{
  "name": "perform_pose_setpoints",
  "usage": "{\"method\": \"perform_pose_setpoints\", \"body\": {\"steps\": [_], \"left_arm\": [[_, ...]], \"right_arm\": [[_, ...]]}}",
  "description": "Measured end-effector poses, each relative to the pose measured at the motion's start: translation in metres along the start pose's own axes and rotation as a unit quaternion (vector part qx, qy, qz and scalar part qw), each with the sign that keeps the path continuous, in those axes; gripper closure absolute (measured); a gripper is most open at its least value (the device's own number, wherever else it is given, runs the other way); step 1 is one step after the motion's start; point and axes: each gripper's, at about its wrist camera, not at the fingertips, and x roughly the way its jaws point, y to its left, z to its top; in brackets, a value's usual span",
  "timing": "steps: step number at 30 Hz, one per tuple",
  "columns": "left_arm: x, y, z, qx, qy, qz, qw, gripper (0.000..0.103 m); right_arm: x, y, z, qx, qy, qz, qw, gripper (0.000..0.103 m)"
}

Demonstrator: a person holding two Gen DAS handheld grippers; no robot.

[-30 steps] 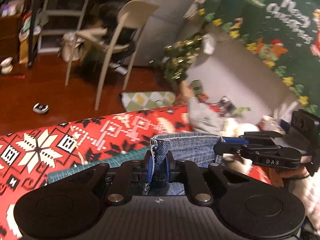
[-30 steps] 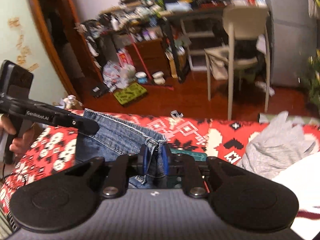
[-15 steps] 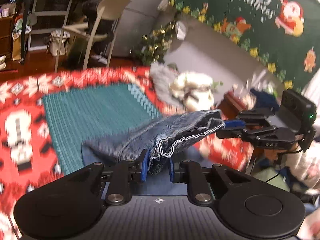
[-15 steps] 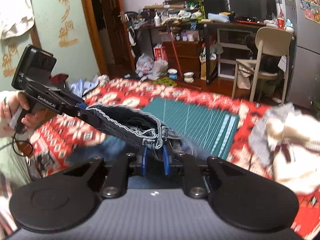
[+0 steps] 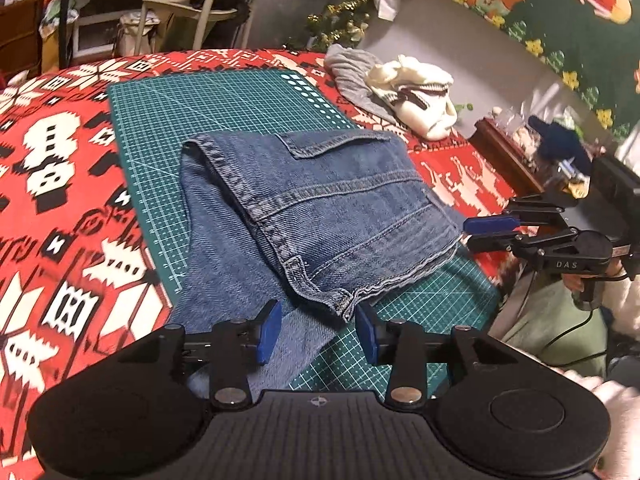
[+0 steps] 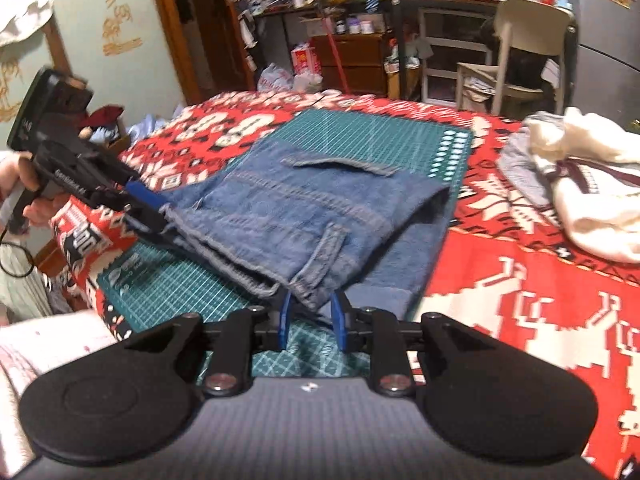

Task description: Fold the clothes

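Note:
Blue jeans (image 5: 340, 208) lie folded double on a green cutting mat (image 5: 224, 104). In the left wrist view my left gripper (image 5: 318, 332) hovers at the near corner of the folded layer. Its jaws are opening wide and the blue pads (image 5: 270, 332) stand clear of the denim. My right gripper (image 5: 466, 234) sits at the fold's right corner. In the right wrist view the right gripper (image 6: 311, 322) is opening too. A denim corner of the jeans (image 6: 304, 208) rests loosely between its pads. The left gripper (image 6: 160, 216) is at the far left corner.
A heap of grey and white clothes (image 5: 412, 92) (image 6: 592, 200) lies beside the mat (image 6: 380, 136) on the red patterned tablecloth (image 5: 60, 184). A hand (image 6: 24, 184) holds the left gripper's handle. A pale chair (image 6: 520, 52) and cluttered shelves stand beyond the table.
Both grippers brought the jeans' edge down and toward the near side, laying it over the rest on the mat. Their jaws, shut on the denim before, have spread apart.

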Motion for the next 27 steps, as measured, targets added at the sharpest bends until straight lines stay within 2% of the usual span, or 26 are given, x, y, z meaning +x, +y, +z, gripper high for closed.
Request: {"method": "perform_pose_setpoints", "body": {"steps": [6,10,16,19,21,26,27], "left_arm": [[-0.017,0.019,0.012,-0.050,-0.042,-0.016,0.9978,0.060],[-0.008,0.043,0.036,-0.103,-0.075,-0.028,0.9914,0.056],[0.023,0.068,0.069,-0.138,-0.082,-0.020,0.9868,0.055],[0.036,0.077,0.075,-0.145,-0.076,-0.021,0.9863,0.055],[0.042,0.081,0.077,-0.144,-0.071,-0.027,0.9866,0.060],[0.051,0.088,0.075,-0.150,-0.073,-0.049,0.9848,0.086],[0.052,0.090,0.074,-0.154,-0.077,-0.049,0.9839,0.091]], "right_arm": [[-0.017,-0.036,0.018,0.059,-0.028,-0.005,0.998,0.078],[-0.003,-0.064,0.032,0.127,-0.039,0.008,0.991,0.077],[0.035,-0.102,0.049,0.201,-0.042,0.020,0.978,0.071],[0.052,-0.120,0.050,0.239,-0.039,0.028,0.970,0.064],[0.062,-0.129,0.050,0.256,-0.037,0.032,0.965,0.064],[0.083,-0.146,0.044,0.285,-0.036,0.062,0.956,0.066],[0.087,-0.148,0.043,0.289,-0.035,0.069,0.954,0.083]]}}
